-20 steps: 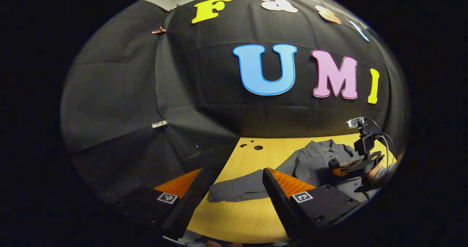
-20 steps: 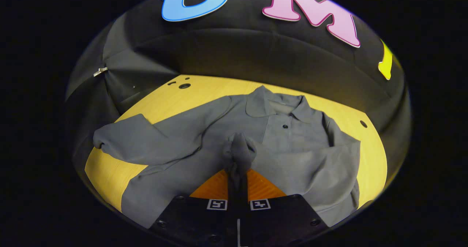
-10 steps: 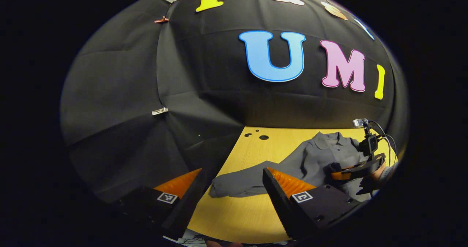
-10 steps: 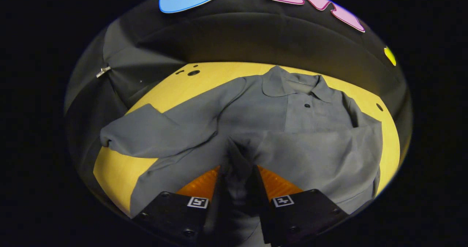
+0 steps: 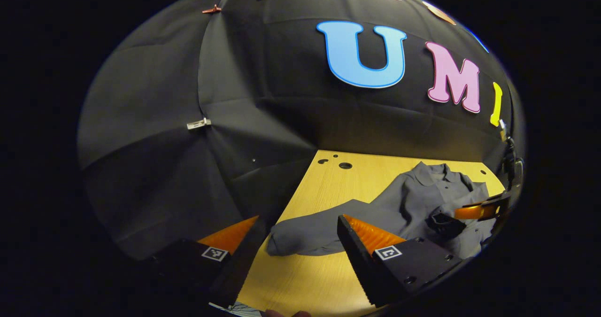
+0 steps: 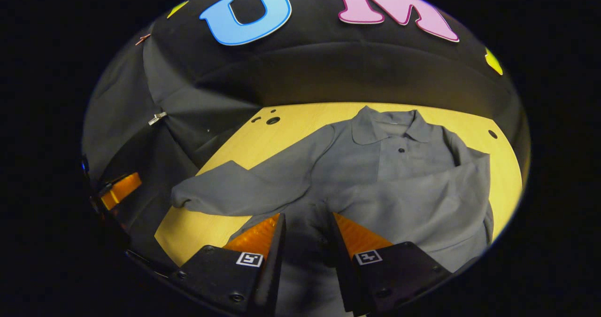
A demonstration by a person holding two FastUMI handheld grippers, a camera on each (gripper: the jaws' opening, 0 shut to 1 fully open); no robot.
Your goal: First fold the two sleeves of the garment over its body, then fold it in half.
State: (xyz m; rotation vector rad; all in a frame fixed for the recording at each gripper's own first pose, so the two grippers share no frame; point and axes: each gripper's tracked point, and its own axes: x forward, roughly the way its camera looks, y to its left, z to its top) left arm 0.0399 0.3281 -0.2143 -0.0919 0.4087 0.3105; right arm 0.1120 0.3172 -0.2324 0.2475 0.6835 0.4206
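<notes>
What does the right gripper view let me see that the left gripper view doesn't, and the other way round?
Right gripper view: a look down on the whole grey long-sleeved collared shirt, with one folded sleeve lying across its body. Left gripper view: a low side look, with the left gripper open in front of the outstretched sleeve. Both: the yellow wooden table, the shirt and that outstretched sleeve.

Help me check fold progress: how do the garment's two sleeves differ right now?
One sleeve lies folded across the garment's body; the other sleeve stretches out sideways, away from the body. The folded sleeve rests on cloth, while the outstretched sleeve's cuff end lies on the bare wooden table. The right gripper stands open by the folded sleeve's cuff. Both are the same grey fabric.
</notes>
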